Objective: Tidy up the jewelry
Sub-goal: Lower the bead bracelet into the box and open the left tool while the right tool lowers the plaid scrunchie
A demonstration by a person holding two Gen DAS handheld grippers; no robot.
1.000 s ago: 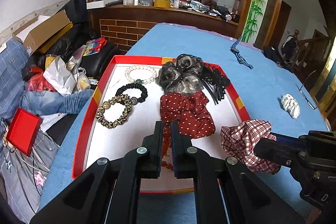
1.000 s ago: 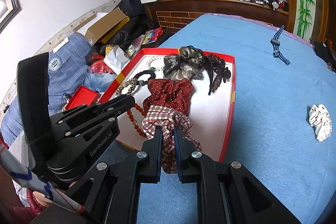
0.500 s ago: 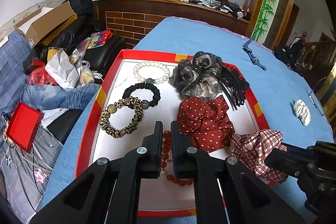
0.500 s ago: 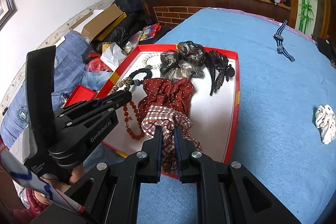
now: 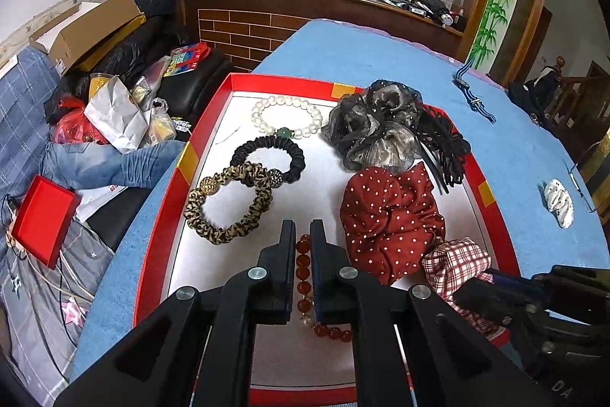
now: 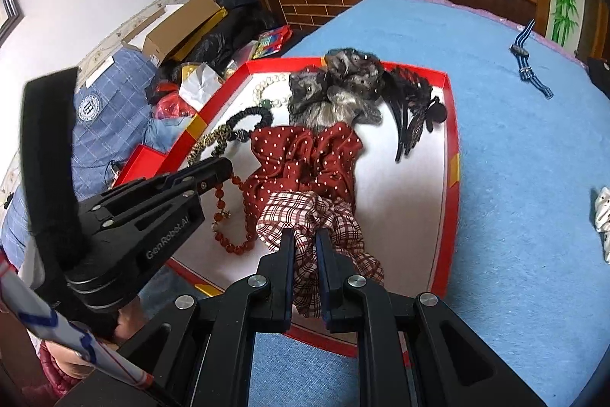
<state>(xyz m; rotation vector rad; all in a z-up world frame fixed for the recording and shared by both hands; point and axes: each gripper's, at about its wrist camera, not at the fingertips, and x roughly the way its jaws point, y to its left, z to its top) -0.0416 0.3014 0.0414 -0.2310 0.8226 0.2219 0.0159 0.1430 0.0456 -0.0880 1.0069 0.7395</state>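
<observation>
A red-rimmed tray (image 5: 160,201) on the blue table holds a pearl bracelet (image 5: 286,115), a black scrunchie (image 5: 270,155), a leopard scrunchie (image 5: 228,208), a grey-black scrunchie (image 5: 377,124), a black hair clip (image 5: 446,147) and a red dotted scrunchie (image 5: 389,216). My left gripper (image 5: 303,235) is shut on a red bead bracelet (image 5: 304,266) over the tray's near part. My right gripper (image 6: 305,241) is shut on a plaid scrunchie (image 6: 305,220), held at the tray's near right part beside the dotted scrunchie (image 6: 305,163).
A white hair clip (image 5: 558,203) and a blue striped watch strap (image 5: 472,94) lie on the blue table (image 5: 381,52) right of the tray. Glasses lie at the table's right edge. Clutter, boxes and clothes lie left of the table.
Both grippers have moved forward over the tray. The plaid scrunchie has come from outside the tray's right rim to inside it, next to the dotted scrunchie. The bead bracelet stays gripped.
</observation>
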